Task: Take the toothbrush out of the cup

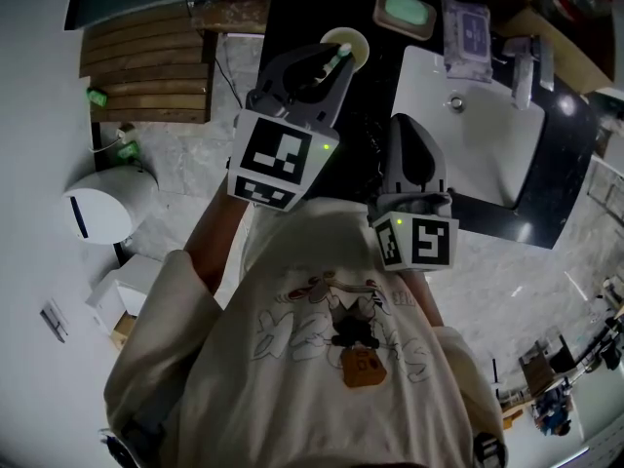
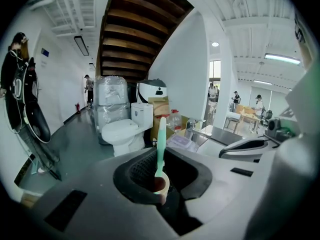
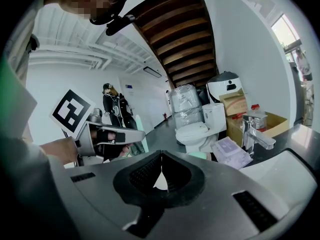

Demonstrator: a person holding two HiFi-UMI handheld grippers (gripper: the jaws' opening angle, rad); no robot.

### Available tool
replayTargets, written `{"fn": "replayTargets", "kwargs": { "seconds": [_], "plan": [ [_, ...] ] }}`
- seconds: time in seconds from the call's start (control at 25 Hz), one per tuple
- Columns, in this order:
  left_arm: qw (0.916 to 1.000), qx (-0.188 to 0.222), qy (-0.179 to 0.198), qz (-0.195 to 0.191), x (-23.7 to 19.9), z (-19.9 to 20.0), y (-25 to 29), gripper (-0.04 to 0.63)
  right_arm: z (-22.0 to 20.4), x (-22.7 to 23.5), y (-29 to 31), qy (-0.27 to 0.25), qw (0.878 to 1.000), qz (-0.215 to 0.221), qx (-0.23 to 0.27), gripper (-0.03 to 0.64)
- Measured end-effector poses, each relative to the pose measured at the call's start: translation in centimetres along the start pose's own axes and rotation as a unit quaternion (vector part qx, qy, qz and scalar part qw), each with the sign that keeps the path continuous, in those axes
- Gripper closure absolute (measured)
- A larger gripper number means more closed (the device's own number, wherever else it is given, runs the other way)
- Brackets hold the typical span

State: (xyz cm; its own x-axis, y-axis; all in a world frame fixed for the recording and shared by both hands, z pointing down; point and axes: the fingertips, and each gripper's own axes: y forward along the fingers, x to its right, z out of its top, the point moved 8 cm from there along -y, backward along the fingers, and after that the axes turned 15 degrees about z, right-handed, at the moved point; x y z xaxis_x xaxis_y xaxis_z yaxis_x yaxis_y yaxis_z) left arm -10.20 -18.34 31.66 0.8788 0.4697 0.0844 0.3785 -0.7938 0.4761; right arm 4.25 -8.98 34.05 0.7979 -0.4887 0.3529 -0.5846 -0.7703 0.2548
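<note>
My left gripper point(image 1: 325, 68) is shut on a pale green toothbrush point(image 2: 160, 141), whose handle stands upright out of the jaws in the left gripper view. In the head view the brush's white and green end point(image 1: 338, 57) lies over the rim of a pale cup point(image 1: 351, 39) on the black counter. I cannot tell whether the brush still touches the cup. To the right and nearer the person, my right gripper point(image 1: 410, 130) hovers over the counter beside the basin. Its jaws point(image 3: 161, 159) are shut with nothing between them.
A white sink basin point(image 1: 478, 139) with a tap point(image 1: 455, 101) is set in the black counter point(image 1: 370, 115). Behind it are a soap dish with green soap point(image 1: 405, 11) and a packet of wipes point(image 1: 466, 29). A white toilet point(image 1: 105, 208) and a wooden slatted bench point(image 1: 146, 61) stand at the left.
</note>
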Motion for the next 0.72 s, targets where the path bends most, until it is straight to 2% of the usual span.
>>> {"fn": "replayTargets", "kwargs": {
  "seconds": [0.72],
  "plan": [
    [0.9991,0.025,-0.025,0.025,-0.4,-0.6,-6.7,0.541,0.3,-4.1,-2.0,-0.029,0.999,0.022,0.014,0.598]
  ]
}}
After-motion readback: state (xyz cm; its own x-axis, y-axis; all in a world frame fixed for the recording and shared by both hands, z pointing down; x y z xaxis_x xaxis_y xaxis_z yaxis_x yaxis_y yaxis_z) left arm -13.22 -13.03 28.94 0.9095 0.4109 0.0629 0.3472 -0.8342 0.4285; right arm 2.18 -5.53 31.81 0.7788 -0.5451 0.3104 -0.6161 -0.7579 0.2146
